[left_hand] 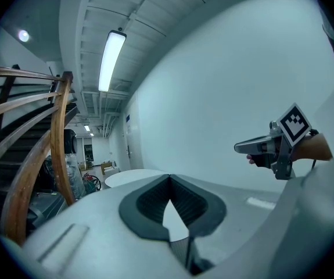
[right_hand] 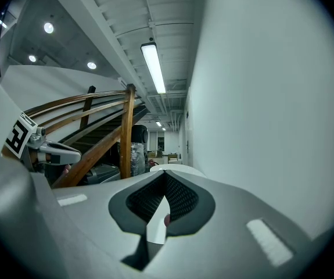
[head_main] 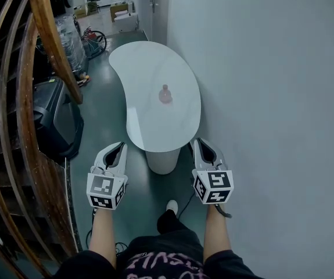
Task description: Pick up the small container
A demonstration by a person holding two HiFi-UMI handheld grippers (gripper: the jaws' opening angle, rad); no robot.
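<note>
Well, I hold both grippers up in front of me, low and near the edge of the surface, and neither one touches it. The left gripper (head_main: 122, 145) has its fingers (left_hand: 146, 205) pressed together at the tips. Only a thin gap shows lower down between them, and nothing is in it. The right gripper (head_main: 197, 142) is the same: its fingers (right_hand: 183, 199) meet at the tips and hold nothing. The two grippers are side by side and well apart from each other.

The small container (head_main: 165, 93) is a little pink bottle. It stands upright, alone, near the middle of the white surface (head_main: 137, 68), far ahead of both grippers. Through the thin gap in the right gripper view I see a tiny pink spot, and I think that is the bottle.

The surface is shaped like a bean and sits on one fat white leg (head_main: 162, 160). A plain white wall (head_main: 271, 97) is on my right. A wooden stair rail (head_main: 50, 34) curves on my left, with a black case (head_main: 56, 121) under it. The floor (head_main: 106, 109) is dark green. A long lamp (left_hand: 111, 60) shines on the ceiling.
</note>
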